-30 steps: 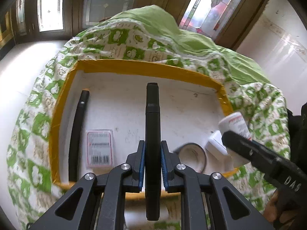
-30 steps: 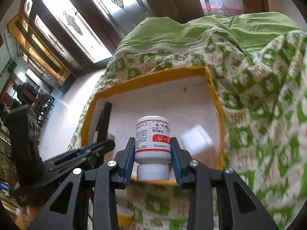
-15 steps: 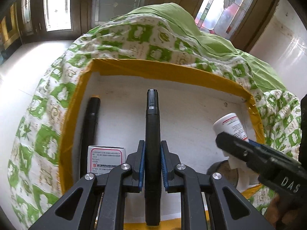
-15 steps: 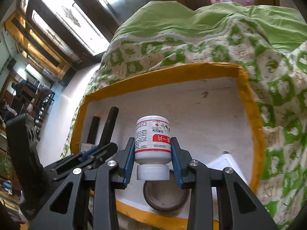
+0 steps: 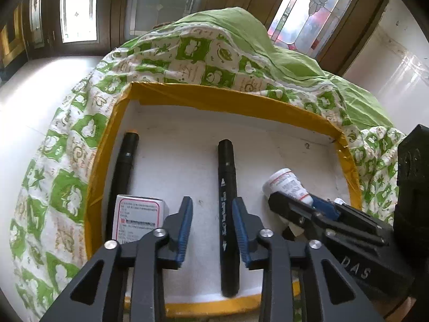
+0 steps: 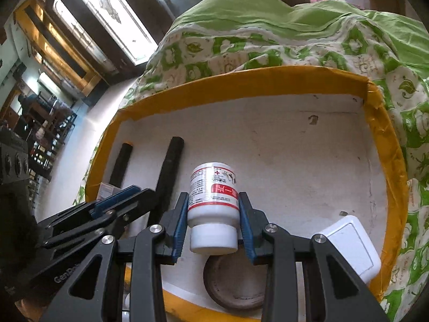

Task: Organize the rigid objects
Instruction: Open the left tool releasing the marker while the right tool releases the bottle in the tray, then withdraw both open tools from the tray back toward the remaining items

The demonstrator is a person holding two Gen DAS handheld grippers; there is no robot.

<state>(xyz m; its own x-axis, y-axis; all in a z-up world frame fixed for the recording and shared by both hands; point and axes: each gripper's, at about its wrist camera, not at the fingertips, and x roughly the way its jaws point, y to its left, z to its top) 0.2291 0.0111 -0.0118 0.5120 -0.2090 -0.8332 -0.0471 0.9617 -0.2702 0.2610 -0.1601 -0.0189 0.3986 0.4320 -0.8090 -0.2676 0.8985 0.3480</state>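
**A:** Take me across the left wrist view, starting at the left edge.

**B:** I see the yellow-rimmed tray [image 5: 112,145] sitting on a green patterned quilt [image 5: 67,134]. Along the tray's left wall lies a black marker with an orange end [image 5: 124,166]. Just beside its near end is a small white box with red print [image 5: 138,216].

**A:** And your left gripper?

**B:** My left gripper [image 5: 211,228] has its jaws spread apart. A second black marker [image 5: 228,214] lies flat on the tray floor between them, with a gap on each side, so neither blue pad touches it. I'm gripping nothing there.

**A:** Further right?

**B:** My right gripper [image 5: 295,204] reaches in from the right, carrying a white pill bottle [image 5: 285,185].

**A:** What does the right wrist view add?

**B:** From its left: the two markers, then my right gripper [image 6: 213,222], jaws closed against both sides of the pill bottle [image 6: 213,196]. The bottle points cap toward the camera, base toward the tray's far wall, and sits above the tray floor near the front rim. I can't tell whether it touches the floor. Below it lies a brown round ring, perhaps a tape roll [image 6: 233,287]. At the right, a white square adapter [image 6: 351,244] rests in the tray's near right corner.
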